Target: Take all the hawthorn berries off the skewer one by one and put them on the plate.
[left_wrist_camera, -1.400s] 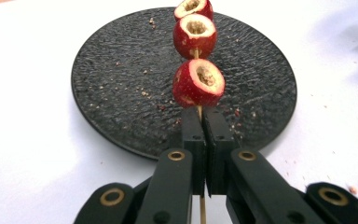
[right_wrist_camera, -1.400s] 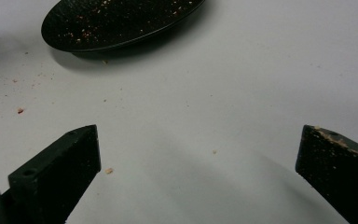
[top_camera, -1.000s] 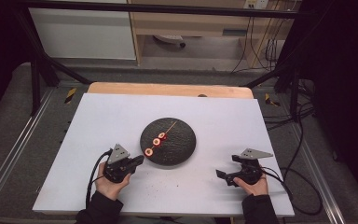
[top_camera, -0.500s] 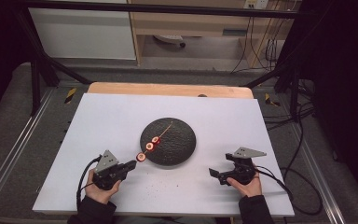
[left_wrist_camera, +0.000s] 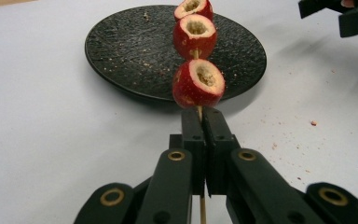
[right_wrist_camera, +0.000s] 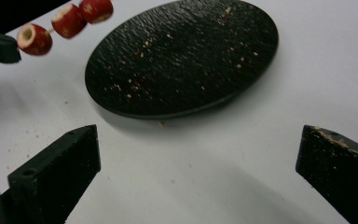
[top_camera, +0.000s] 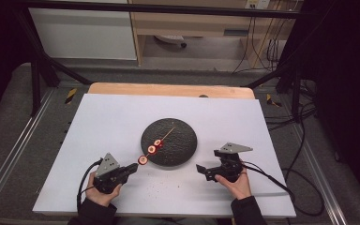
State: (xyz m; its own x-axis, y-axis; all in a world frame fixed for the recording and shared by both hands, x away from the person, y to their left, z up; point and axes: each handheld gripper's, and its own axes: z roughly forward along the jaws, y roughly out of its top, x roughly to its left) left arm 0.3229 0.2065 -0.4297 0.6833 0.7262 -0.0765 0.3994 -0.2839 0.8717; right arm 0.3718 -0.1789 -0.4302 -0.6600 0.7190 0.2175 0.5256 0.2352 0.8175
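Wooden skewer (left_wrist_camera: 199,112) | clamped in left gripper (left_wrist_camera: 204,122) | apparently lifted over black plate (left_wrist_camera: 121,51)

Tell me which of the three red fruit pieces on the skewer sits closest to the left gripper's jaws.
The lowest piece, just above the left gripper, which is shut on the skewer. It hangs off the plate; the other two sit farther up the stick.
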